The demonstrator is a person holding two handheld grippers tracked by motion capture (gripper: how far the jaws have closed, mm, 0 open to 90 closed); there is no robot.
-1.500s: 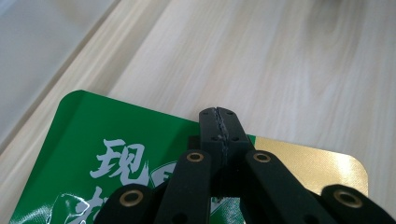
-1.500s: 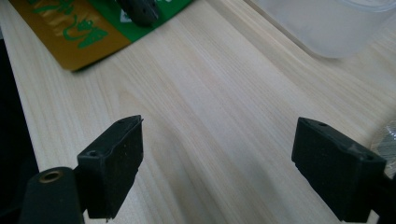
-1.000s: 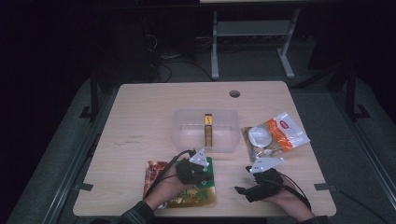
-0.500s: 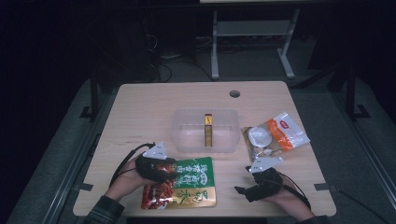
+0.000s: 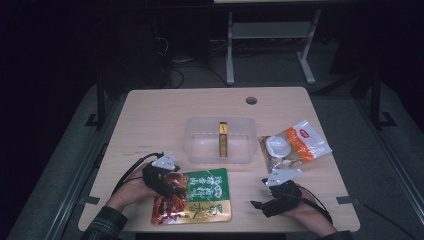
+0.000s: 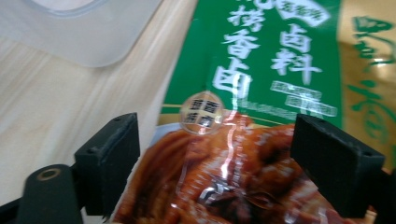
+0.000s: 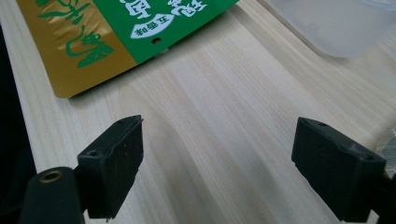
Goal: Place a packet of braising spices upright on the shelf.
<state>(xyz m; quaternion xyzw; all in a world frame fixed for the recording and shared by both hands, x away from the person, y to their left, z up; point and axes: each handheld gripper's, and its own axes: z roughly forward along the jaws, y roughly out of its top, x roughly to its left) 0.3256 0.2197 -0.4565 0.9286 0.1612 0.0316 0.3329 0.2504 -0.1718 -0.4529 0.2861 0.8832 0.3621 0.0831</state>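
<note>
Green and gold food pouch (image 5: 200,197) lies flat on the counter (image 5: 150,120), near edge, just in front of the clear tub (image 5: 220,140). Left tool (image 5: 167,182) sits over its red end; jaws have just been opening, now wide, pouch foil between them but not pinched. Right tool (image 5: 270,197) wide, holding nothing. Pouch looks light, floppy, slick; best pinched at a sealed edge.
</note>
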